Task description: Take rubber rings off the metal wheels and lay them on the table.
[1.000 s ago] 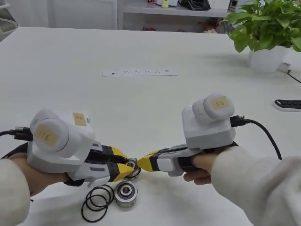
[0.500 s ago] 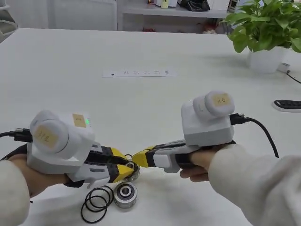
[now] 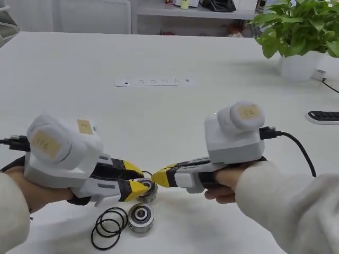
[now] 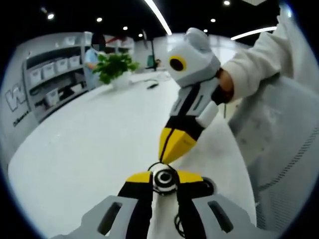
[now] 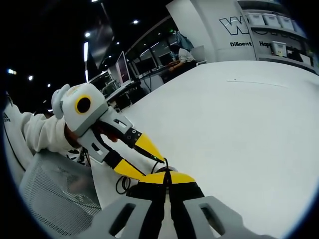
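Metal wheel (image 3: 148,192) sits low at table (image 3: 159,121) level, front-left of centre, clamped between the yellow jaw tips of the left gripper (image 3: 140,181). In the left gripper view the wheel (image 4: 163,179) lies hub-on between both tips, which touch its sides.

Rubber ring (image 5: 165,164): a thin black loop rises off the wheel's rim, right at the right gripper's tips. Partly off the wheel, not on the table.

Right gripper (image 3: 158,178) comes in from the right, its point just at the wheel's upper edge. In its own view the jaws (image 5: 169,177) are pressed together with no gap and the black loop comes out at the tips, so it looks pinched on the ring. The contact itself is too thin to be sure of.

Second wheel (image 3: 140,217) lies flat on the table just in front of the held one, not touching either gripper. Loose rings (image 3: 109,226), several overlapping black loops, lie flat just to its left, touching or nearly touching it.

Further out: white power strip (image 3: 157,81) mid-table, black power strip (image 3: 324,117) at the right edge, potted plant (image 3: 297,37) far right.
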`<state>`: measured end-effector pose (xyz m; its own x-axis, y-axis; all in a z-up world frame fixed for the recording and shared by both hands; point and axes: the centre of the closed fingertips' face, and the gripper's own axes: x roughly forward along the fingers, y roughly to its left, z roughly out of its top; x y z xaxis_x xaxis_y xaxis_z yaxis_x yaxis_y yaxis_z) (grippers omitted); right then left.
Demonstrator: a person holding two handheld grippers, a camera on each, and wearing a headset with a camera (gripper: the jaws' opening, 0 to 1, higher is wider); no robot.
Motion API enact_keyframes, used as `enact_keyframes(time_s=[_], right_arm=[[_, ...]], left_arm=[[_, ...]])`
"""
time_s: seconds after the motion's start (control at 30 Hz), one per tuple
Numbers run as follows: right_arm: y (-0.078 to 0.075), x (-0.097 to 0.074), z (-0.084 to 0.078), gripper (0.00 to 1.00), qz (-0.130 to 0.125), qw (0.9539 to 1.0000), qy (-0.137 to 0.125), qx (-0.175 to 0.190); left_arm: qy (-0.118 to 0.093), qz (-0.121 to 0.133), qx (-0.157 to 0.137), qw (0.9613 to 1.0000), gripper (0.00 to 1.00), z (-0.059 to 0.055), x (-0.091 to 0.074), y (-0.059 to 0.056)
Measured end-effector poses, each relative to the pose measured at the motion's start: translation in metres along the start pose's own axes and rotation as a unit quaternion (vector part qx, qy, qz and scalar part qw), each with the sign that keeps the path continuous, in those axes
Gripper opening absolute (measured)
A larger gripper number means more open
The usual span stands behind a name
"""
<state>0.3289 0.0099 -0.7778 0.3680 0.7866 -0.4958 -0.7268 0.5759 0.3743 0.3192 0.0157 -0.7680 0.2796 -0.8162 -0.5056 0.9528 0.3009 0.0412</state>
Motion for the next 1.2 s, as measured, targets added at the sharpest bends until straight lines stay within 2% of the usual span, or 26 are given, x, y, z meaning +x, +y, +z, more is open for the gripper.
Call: enact_keyframes(time_s=[0.27,0.43,0.6,0.83,0.9,1.03,1.2], right_arm=[[0.004,-0.002,0.009,0.0,0.005,0.9998,-0.017,0.006],[0.011,-0.002,0.012,0.0,0.013,0.9996,-0.023,0.007],[0.018,-0.002,0.018,0.0,0.024,0.9991,-0.033,0.013],[0.036,0.001,0.026,0.0,0.042,0.998,-0.045,0.017],[0.04,0.002,0.025,0.0,0.044,0.9981,-0.041,0.015],[0.043,0.006,0.02,0.0,0.043,0.9987,-0.027,0.005],[0.056,0.012,0.012,0.0,0.054,0.9984,-0.011,0.008]], left_arm=[[-0.024,0.013,-0.006,0.9996,0.34,0.016,-0.035,0.006],[-0.029,0.029,-0.01,0.9991,0.45,0.017,-0.063,0.01],[-0.029,0.038,-0.008,0.9988,0.53,0.014,-0.089,0.006],[-0.012,0.065,-0.02,0.9976,0.6,-0.007,-0.125,0.0],[-0.011,0.076,-0.032,0.9965,0.63,-0.015,-0.133,-0.003],[-0.009,0.082,-0.053,0.9952,0.65,-0.034,-0.146,-0.015],[-0.016,0.079,-0.081,0.9934,0.72,-0.048,-0.153,-0.029]])
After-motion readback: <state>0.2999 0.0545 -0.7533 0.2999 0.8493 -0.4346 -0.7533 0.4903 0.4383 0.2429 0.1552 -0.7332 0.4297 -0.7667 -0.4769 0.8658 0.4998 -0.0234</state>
